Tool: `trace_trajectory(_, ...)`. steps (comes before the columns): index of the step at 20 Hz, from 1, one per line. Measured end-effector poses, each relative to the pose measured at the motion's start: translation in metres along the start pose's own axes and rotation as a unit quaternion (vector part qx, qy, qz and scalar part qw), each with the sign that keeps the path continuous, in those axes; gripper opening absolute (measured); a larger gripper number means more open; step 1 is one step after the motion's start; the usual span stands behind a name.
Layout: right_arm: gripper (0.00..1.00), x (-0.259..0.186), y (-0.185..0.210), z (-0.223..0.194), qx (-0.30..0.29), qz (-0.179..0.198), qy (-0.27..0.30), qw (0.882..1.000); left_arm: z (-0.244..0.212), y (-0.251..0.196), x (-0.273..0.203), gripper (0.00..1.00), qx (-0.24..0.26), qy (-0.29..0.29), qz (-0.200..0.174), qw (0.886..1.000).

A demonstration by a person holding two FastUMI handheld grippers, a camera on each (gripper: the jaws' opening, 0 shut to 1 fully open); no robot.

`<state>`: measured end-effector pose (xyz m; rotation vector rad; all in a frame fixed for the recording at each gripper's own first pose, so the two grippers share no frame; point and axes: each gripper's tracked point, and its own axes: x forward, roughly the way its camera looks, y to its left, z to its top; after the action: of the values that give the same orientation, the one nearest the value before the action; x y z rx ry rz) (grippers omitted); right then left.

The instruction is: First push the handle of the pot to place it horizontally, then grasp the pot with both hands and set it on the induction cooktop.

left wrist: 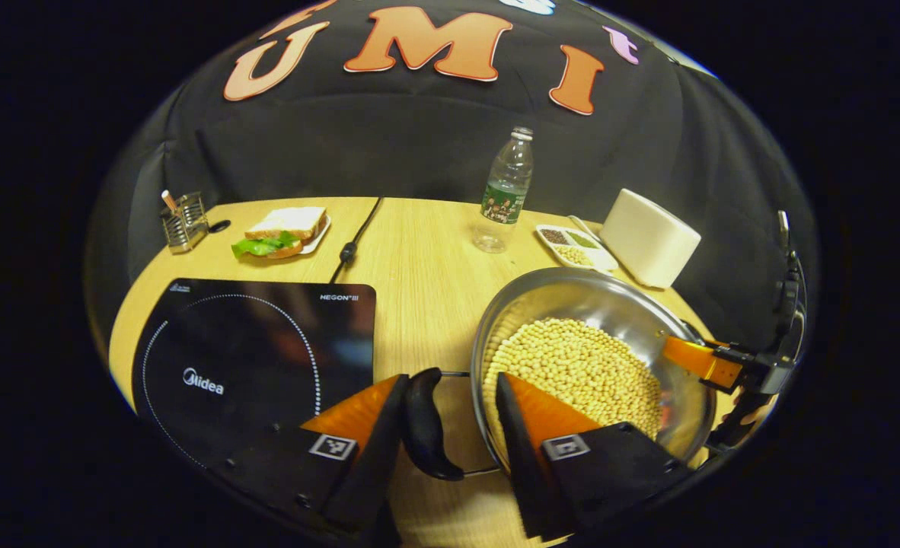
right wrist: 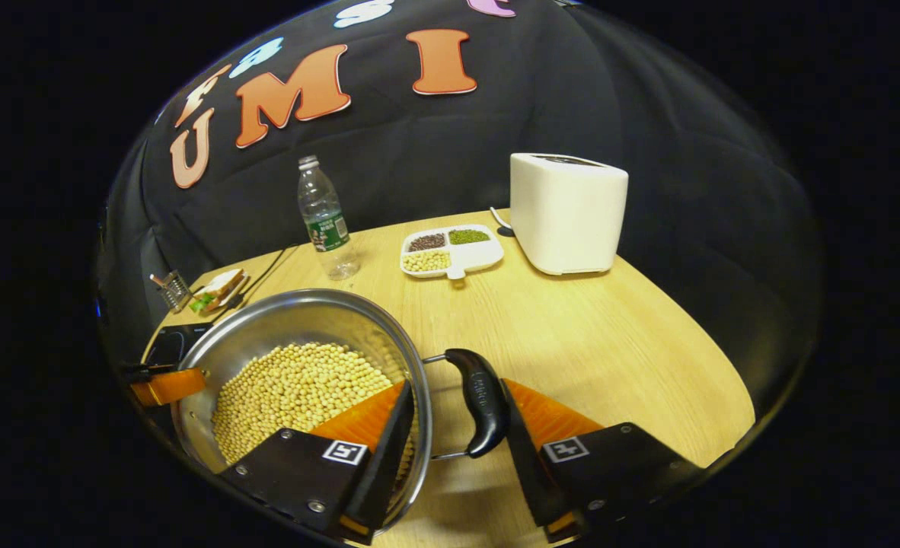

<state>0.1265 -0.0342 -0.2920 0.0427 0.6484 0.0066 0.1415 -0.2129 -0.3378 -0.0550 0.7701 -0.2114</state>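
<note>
In the left gripper view, bare table (left wrist: 419,281) runs up the middle between the cooktop (left wrist: 260,358) at lower left and the pot (left wrist: 595,358) at lower right. A cord (left wrist: 355,240), bottle (left wrist: 505,190), sandwich plate (left wrist: 286,232), divided dish (left wrist: 576,247) and white box (left wrist: 648,236) line the far edge. In the right gripper view, the lower right table is open.

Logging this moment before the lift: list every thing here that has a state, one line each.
pot: on the table, full of beans, not on the cooktop
left gripper: open, fingers straddling one side handle
right gripper: open, fingers straddling the other handle
induction cooktop: bare
bottle: upright, capped
divided dish: filled
</note>
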Motion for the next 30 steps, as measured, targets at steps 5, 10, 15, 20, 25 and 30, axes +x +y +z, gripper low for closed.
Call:
trace_trajectory(5, 0.53, -0.008, 0.001, -0.001, 0.02, 0.0, 0.008, 1.0, -0.003, -0.002, -0.001, 0.59, -0.006, 0.006, 0.011, 1.0)
trace_trajectory(10, 0.5, -0.026, 0.005, 0.01, 0.032, 0.002, -0.005, 0.999, 0.005, 0.001, -0.012, 0.58, -0.014, 0.002, 0.001, 1.0)
trace_trajectory(15, 0.49, -0.047, 0.028, 0.028, 0.03, 0.013, -0.021, 0.999, 0.026, 0.017, -0.042, 0.57, -0.02, -0.009, -0.003, 1.0)
trace_trajectory(20, 0.49, -0.065, 0.072, 0.04, 0.027, 0.034, -0.03, 0.999, 0.04, 0.057, -0.073, 0.57, -0.032, -0.021, 0.006, 0.999)
trace_trajectory(25, 0.49, -0.075, 0.132, 0.038, 0.024, 0.068, -0.026, 0.997, 0.045, 0.117, -0.107, 0.57, -0.048, -0.029, 0.025, 0.998)
trace_trajectory(30, 0.49, -0.078, 0.197, 0.026, 0.022, 0.102, -0.015, 0.994, 0.043, 0.181, -0.13, 0.58, -0.048, -0.029, 0.049, 0.997)
